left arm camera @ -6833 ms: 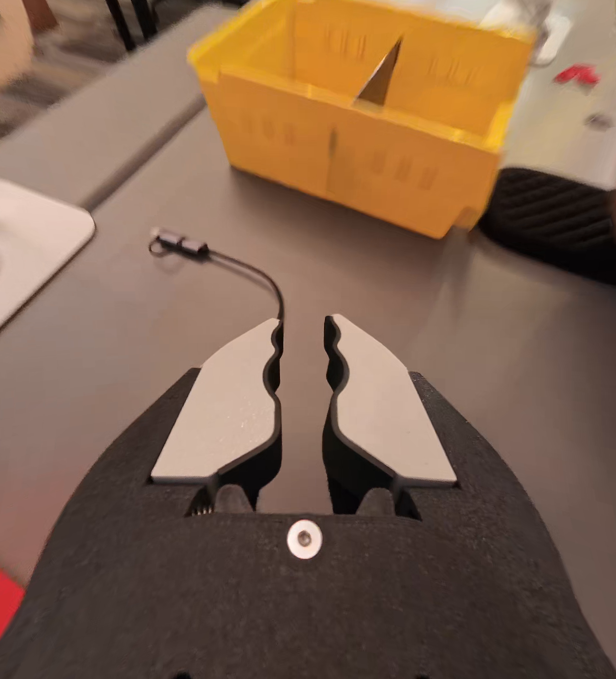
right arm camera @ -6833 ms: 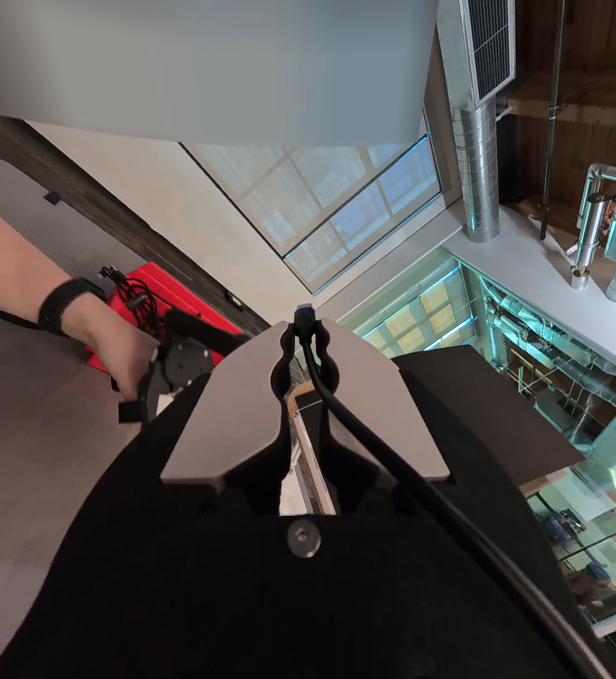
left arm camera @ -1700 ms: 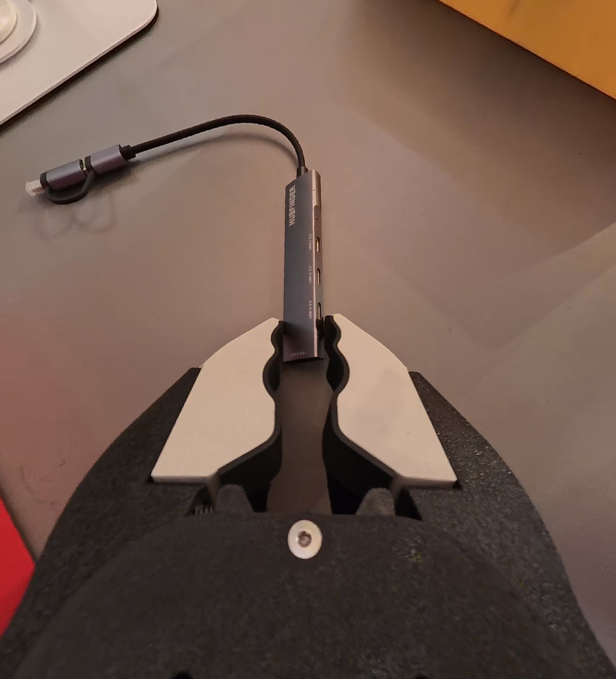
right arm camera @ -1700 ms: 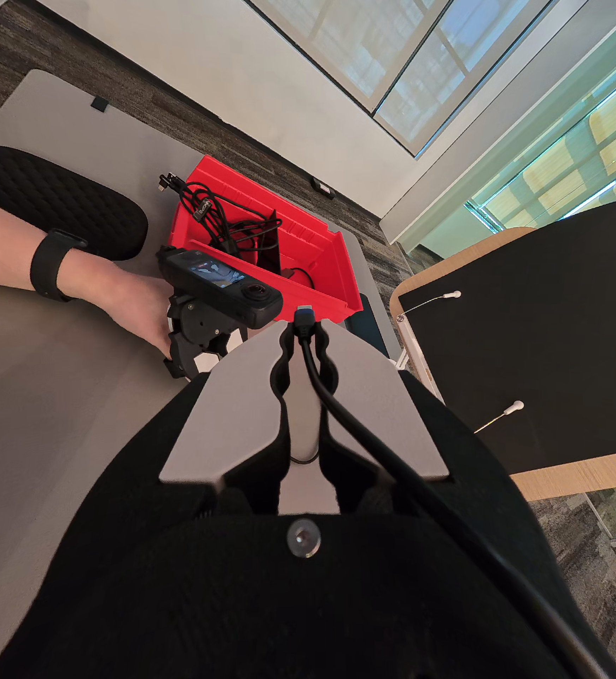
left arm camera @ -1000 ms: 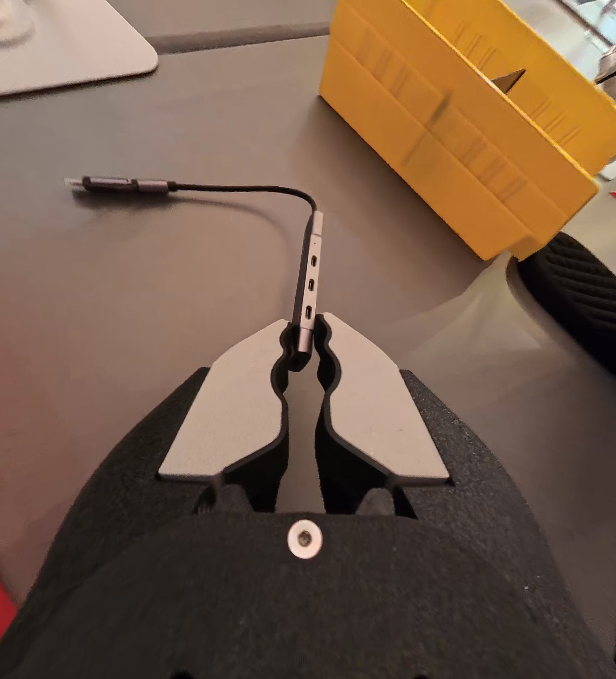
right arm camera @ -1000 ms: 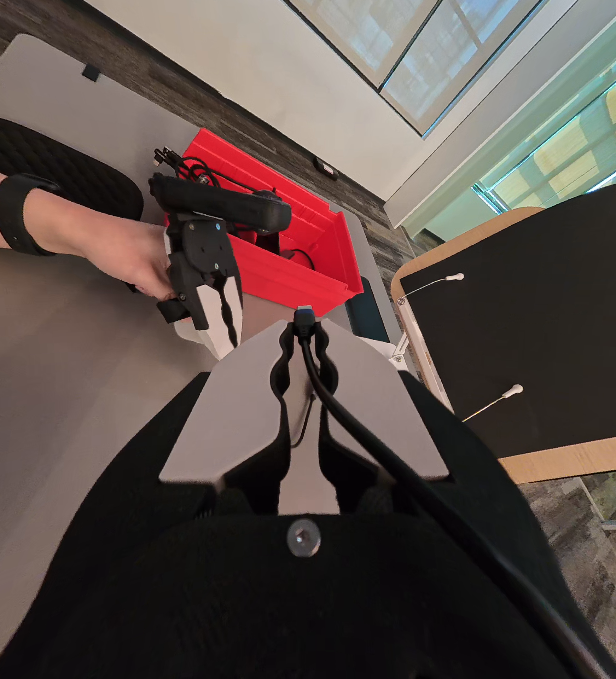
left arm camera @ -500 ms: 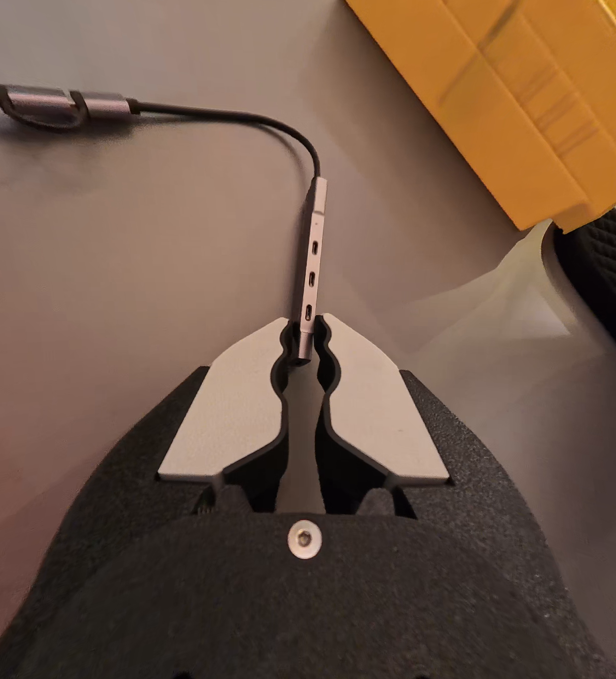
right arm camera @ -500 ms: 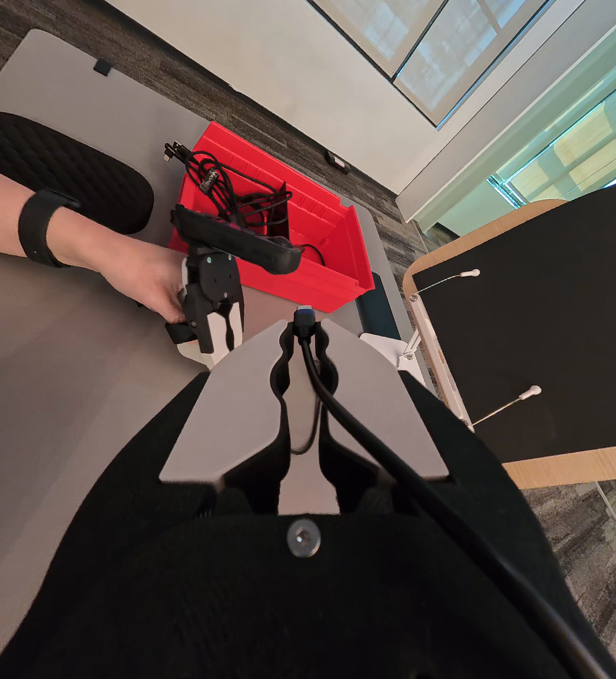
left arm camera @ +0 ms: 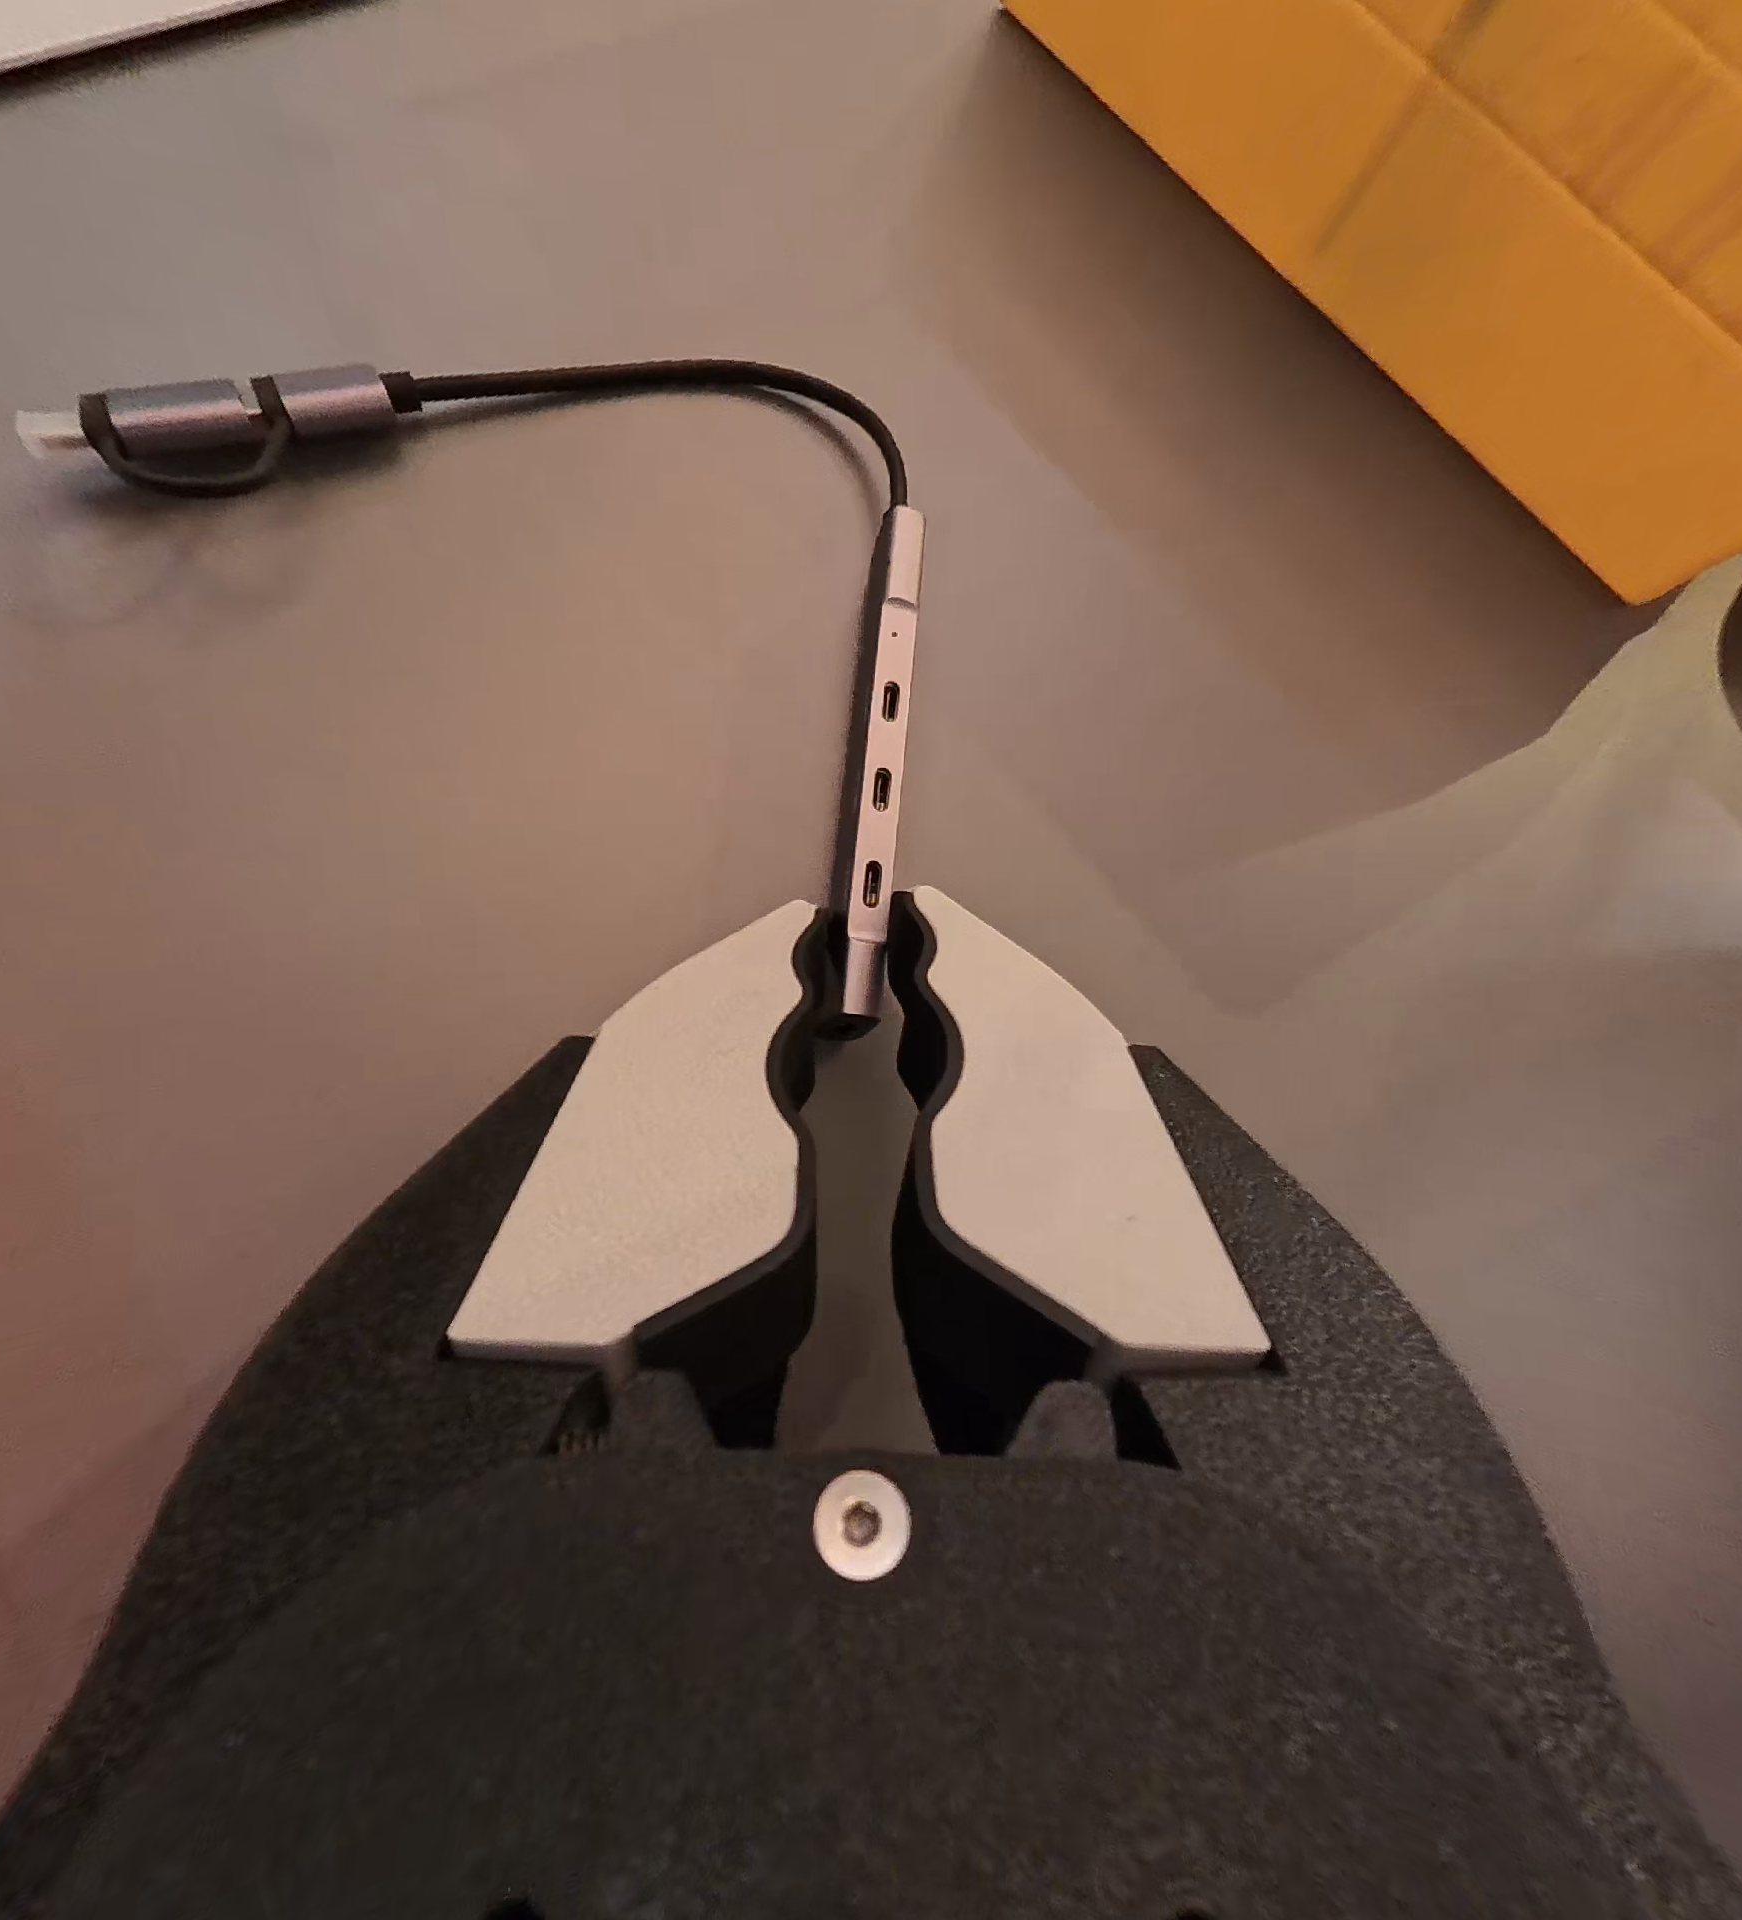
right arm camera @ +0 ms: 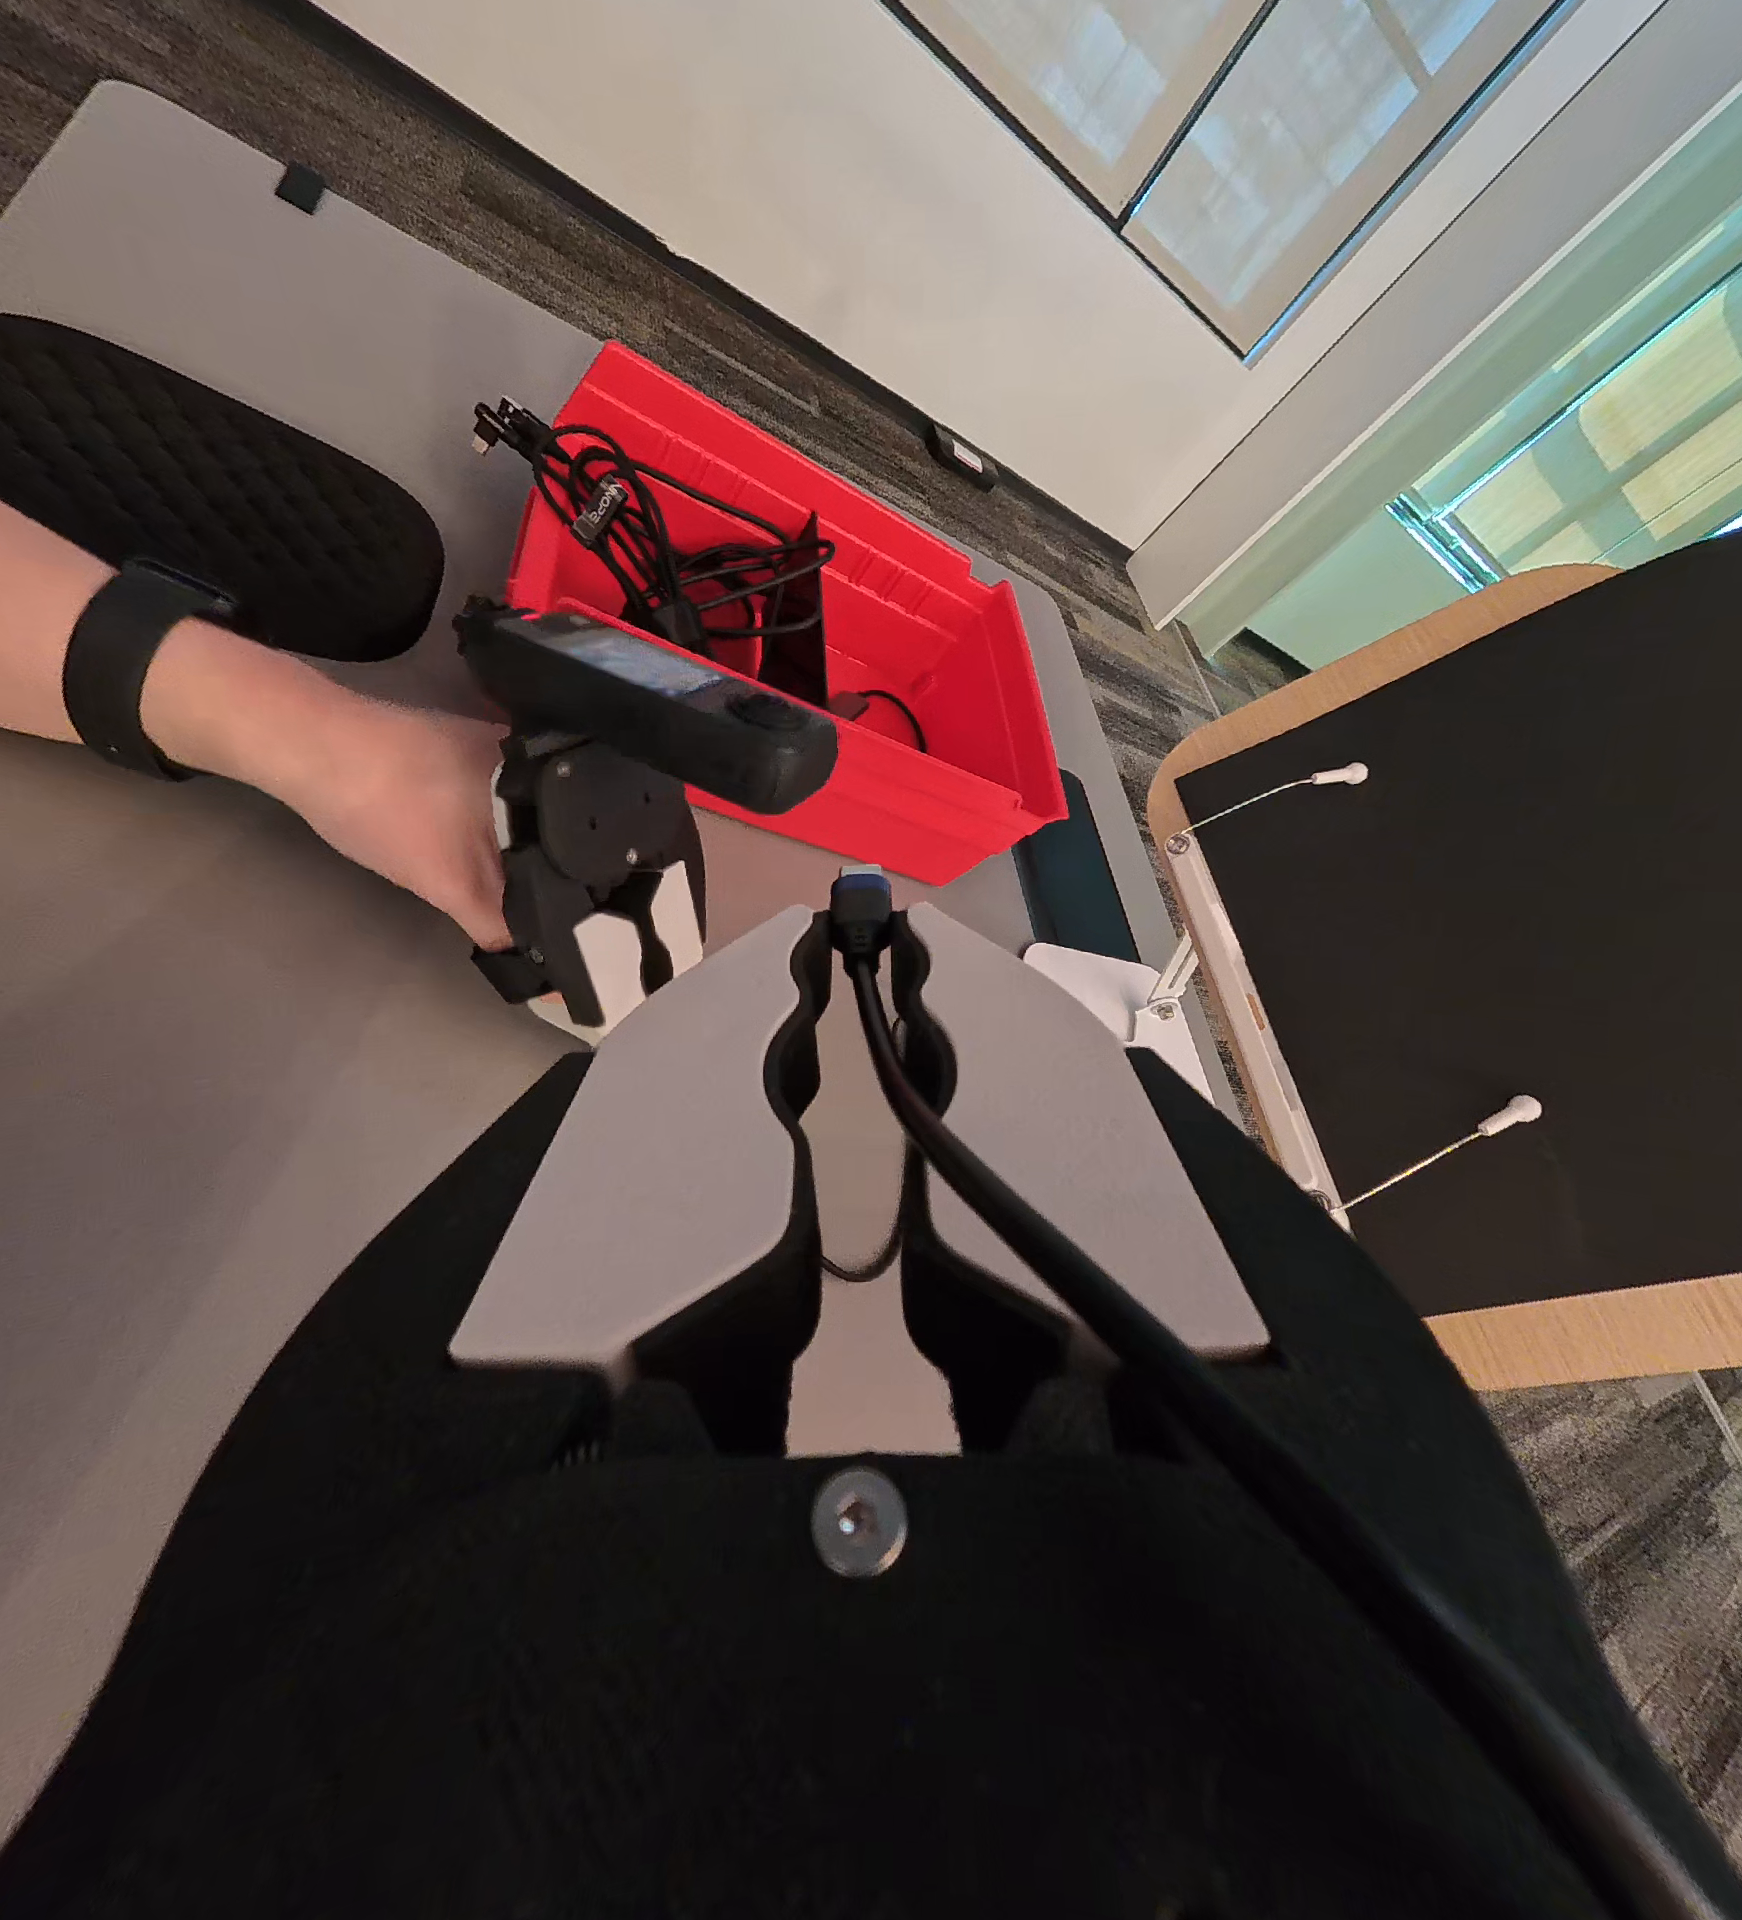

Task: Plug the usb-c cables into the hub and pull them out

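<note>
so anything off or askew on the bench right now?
Only minor. One black cable from the tangle in the red bin hangs over its rim. The hub stands on edge, but the left claw is holding it that way. Nothing looks spilled or damaged.

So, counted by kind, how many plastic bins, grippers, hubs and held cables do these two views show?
Plastic bins: 2, yellow plastic bin and red plastic bin.
Two-finger grippers: 2, left gripper and right gripper.
Slim grey metal hub: 1, in the left gripper.
Black usb-c cable: 1, in the right gripper.
Total: 6.
</note>
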`<move>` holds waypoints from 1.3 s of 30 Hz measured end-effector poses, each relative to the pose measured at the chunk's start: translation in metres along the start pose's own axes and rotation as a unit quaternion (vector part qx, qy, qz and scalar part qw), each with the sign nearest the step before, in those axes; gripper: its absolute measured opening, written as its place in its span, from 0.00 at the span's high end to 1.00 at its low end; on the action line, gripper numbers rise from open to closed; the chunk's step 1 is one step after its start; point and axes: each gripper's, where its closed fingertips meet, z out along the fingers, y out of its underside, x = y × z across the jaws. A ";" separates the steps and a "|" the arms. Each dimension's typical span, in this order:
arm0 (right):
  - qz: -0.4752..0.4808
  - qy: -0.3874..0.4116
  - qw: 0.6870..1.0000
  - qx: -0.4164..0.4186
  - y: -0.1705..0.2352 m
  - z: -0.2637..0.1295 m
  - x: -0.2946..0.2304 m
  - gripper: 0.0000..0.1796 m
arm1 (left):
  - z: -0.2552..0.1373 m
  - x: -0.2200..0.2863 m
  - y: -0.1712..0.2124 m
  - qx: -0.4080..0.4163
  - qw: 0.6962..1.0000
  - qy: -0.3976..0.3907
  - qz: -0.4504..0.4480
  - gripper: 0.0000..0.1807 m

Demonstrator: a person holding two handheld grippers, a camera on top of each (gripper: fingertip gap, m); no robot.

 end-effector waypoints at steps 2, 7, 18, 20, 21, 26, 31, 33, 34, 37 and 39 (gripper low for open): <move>0.000 -0.001 1.000 0.001 -0.001 0.000 0.000 0.94 | 0.002 -0.001 0.001 -0.006 0.999 -0.025 0.025 0.94; -0.004 -0.001 1.000 0.002 -0.003 -0.002 -0.001 0.94 | 0.006 -0.002 0.003 -0.018 0.996 -0.060 0.062 0.95; -0.010 -0.002 1.000 -0.003 -0.004 -0.002 -0.004 0.94 | 0.010 -0.007 0.002 -0.032 0.995 -0.078 0.050 0.94; -0.010 -0.002 1.000 -0.005 -0.003 -0.002 -0.004 0.94 | 0.010 -0.006 0.002 -0.032 0.995 -0.074 0.056 0.95; -0.010 -0.001 1.000 -0.005 -0.003 -0.002 -0.003 0.94 | 0.010 -0.006 0.003 -0.033 0.995 -0.070 0.062 0.95; -0.004 0.006 1.000 -0.008 -0.001 -0.003 0.001 0.94 | 0.010 -0.006 0.003 -0.035 0.994 -0.063 0.086 0.95; 0.007 0.023 1.000 -0.004 0.001 -0.007 0.010 0.94 | -0.003 -0.015 -0.007 -0.021 0.979 -0.126 0.159 0.95; 0.011 0.040 0.999 -0.003 0.001 -0.010 0.016 0.94 | -0.015 -0.014 -0.023 0.013 0.973 -0.144 0.183 0.95; 0.011 0.049 0.999 -0.002 0.002 -0.011 0.020 0.94 | -0.022 -0.013 -0.031 0.027 0.968 -0.153 0.196 0.95; 0.019 0.092 0.996 0.002 0.003 -0.018 0.035 0.94 | -0.047 -0.012 -0.059 0.071 0.943 -0.199 0.257 0.95; 0.031 0.130 0.991 0.009 0.002 -0.021 0.047 0.94 | -0.063 -0.007 -0.081 0.103 0.922 -0.224 0.298 0.95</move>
